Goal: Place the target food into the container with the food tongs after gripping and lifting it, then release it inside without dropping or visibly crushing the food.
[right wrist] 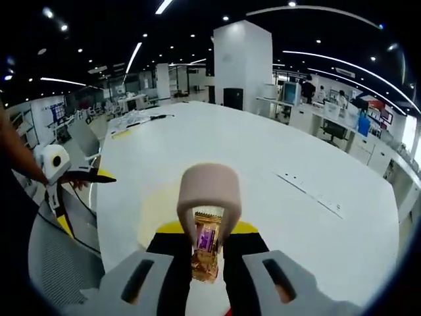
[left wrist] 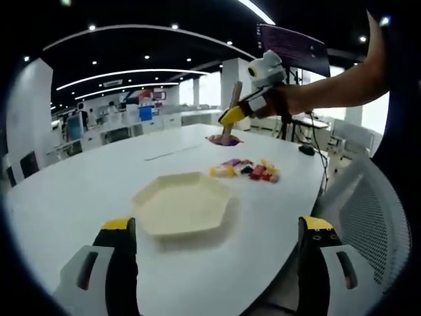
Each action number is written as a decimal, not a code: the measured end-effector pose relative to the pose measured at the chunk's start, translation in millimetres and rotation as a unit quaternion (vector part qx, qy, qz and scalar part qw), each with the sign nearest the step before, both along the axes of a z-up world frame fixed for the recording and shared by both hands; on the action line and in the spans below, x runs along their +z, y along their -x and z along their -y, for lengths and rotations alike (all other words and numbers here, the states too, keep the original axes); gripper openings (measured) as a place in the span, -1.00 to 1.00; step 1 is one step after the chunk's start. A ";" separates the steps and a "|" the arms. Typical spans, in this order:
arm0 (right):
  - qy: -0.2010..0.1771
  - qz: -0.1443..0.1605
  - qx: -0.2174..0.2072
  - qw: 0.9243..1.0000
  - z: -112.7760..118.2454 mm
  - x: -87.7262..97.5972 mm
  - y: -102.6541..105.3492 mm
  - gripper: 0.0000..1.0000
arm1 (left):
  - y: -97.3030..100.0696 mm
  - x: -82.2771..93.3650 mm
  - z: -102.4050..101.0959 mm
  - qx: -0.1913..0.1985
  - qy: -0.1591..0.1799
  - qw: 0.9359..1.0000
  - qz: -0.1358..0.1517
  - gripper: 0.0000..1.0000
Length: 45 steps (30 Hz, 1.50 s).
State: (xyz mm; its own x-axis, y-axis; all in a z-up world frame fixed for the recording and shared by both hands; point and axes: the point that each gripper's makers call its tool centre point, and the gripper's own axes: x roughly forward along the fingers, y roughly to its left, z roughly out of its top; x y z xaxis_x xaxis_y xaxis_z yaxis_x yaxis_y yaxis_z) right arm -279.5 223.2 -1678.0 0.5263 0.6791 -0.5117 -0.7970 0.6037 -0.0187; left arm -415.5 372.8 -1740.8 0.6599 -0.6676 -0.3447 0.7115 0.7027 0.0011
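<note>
A cream hexagonal container (left wrist: 181, 204) lies on the white table (left wrist: 79, 191) just ahead of my left gripper (left wrist: 217, 227), whose jaws stand wide apart with nothing between them. Beyond it lies a small pile of colourful wrapped food (left wrist: 247, 170). Farther back, my right gripper (left wrist: 231, 117) holds tan food tongs (left wrist: 230, 126) pointing down at a purple food piece (left wrist: 222, 139) at table level. In the right gripper view, my right gripper (right wrist: 207, 232) is shut on the tongs (right wrist: 209, 191), and a purple-and-gold wrapped piece (right wrist: 205, 247) sits between the tong arms. The left gripper (right wrist: 82, 174) shows at the left.
The table's curved near edge (left wrist: 289, 243) runs beside a grey mesh chair (left wrist: 375, 210). A person's arm (left wrist: 335, 89) reaches in from the right. Desks, a white pillar (right wrist: 242, 62) and screens stand in the background. A thin strip (right wrist: 309, 191) lies on the table.
</note>
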 end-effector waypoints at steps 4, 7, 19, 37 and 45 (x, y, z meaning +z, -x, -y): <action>0.003 0.001 0.012 1.000 -12.2 -0.4 0.9 -0.67 | -0.1 0.2 -0.3 0.001 0.000 1.000 0.001 0.99; 0.003 0.003 0.020 1.000 -21.9 0.8 2.3 -0.67 | -0.3 -0.1 -0.2 0.001 0.000 1.000 0.002 0.98; 0.004 0.006 0.052 0.999 -60.9 -1.1 7.6 -0.67 | 1.7 -5.5 1.6 -0.006 -0.013 1.000 -0.002 0.94; -0.002 0.010 0.067 0.998 -72.9 1.1 5.8 -0.63 | 1.8 -5.4 1.1 -0.006 -0.012 1.000 -0.003 0.93; -0.003 0.018 0.062 0.998 -69.0 6.2 3.6 -0.63 | 1.9 -5.7 1.0 -0.007 -0.015 1.000 -0.002 0.93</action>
